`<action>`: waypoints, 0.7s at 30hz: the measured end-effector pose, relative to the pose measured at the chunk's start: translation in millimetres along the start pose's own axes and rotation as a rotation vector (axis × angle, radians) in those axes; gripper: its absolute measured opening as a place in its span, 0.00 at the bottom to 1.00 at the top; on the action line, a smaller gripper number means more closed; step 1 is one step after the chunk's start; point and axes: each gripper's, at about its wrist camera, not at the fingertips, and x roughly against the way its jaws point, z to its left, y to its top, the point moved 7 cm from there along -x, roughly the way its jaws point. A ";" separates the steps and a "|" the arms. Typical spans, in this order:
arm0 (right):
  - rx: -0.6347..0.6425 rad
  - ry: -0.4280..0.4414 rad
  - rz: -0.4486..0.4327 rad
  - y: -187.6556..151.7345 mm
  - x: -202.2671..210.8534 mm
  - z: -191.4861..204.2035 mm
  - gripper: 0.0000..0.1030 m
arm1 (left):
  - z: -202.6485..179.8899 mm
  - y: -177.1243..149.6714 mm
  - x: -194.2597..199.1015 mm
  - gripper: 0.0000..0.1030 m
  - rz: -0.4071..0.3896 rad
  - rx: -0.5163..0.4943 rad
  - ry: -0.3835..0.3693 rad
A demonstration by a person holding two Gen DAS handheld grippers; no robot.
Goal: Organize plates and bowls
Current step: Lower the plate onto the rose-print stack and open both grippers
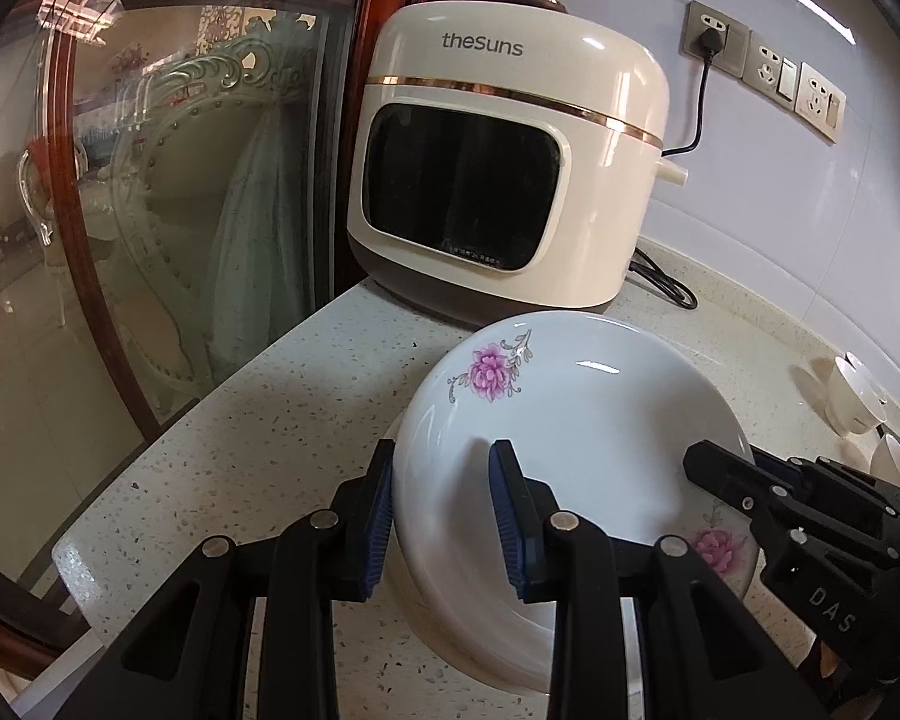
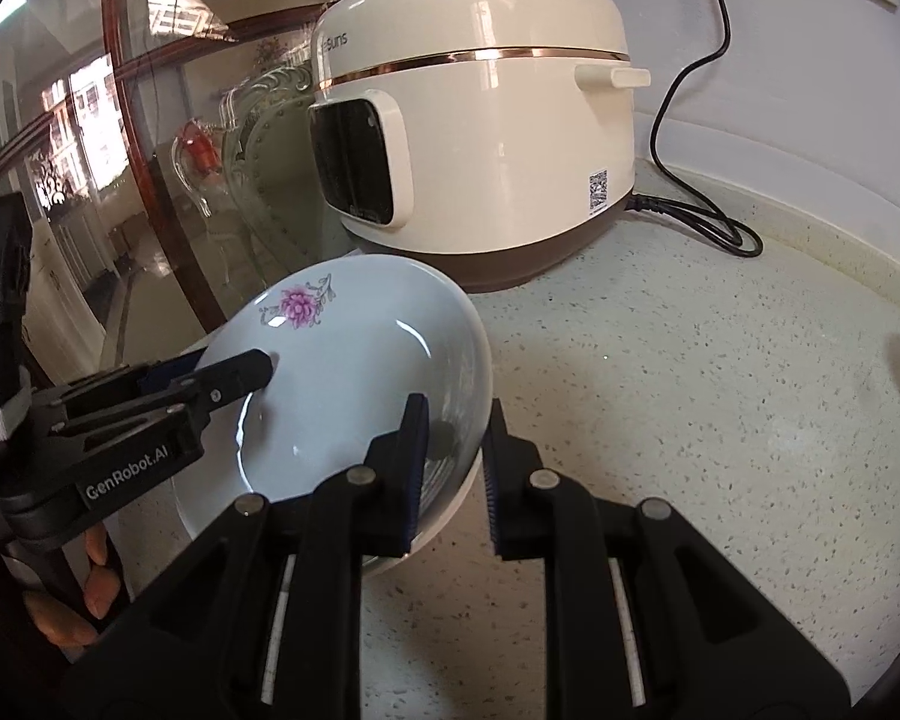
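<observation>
A white plate with pink flowers (image 1: pixel 576 414) is held tilted above the speckled counter, with another white dish (image 1: pixel 480 636) under it. My left gripper (image 1: pixel 444 516) straddles the plate's left rim, one blue pad on each side. My right gripper (image 2: pixel 453 468) straddles the opposite rim of the same plate (image 2: pixel 354 354). In the left wrist view the right gripper (image 1: pixel 750 486) reaches in from the right. In the right wrist view the left gripper (image 2: pixel 222 384) reaches in from the left. A lower dish's rim (image 2: pixel 444 516) shows beneath.
A cream rice cooker (image 1: pixel 498 162) stands close behind the plate, its cord (image 2: pixel 690 216) trailing on the counter (image 2: pixel 690 396). A glass partition with a wood frame (image 1: pixel 150 210) borders the counter's left edge. White bowls (image 1: pixel 858 396) sit at the far right.
</observation>
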 end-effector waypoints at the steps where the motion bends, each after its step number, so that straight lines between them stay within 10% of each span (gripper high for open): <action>1: 0.009 -0.009 0.003 -0.7 -0.9 0.6 0.20 | 0.0 -0.3 -1.3 0.30 0.002 -0.004 0.001; 21: 0.037 -0.067 -0.011 1.6 3.6 0.9 0.32 | -4.5 -1.9 -3.1 0.48 -0.007 -0.018 -0.022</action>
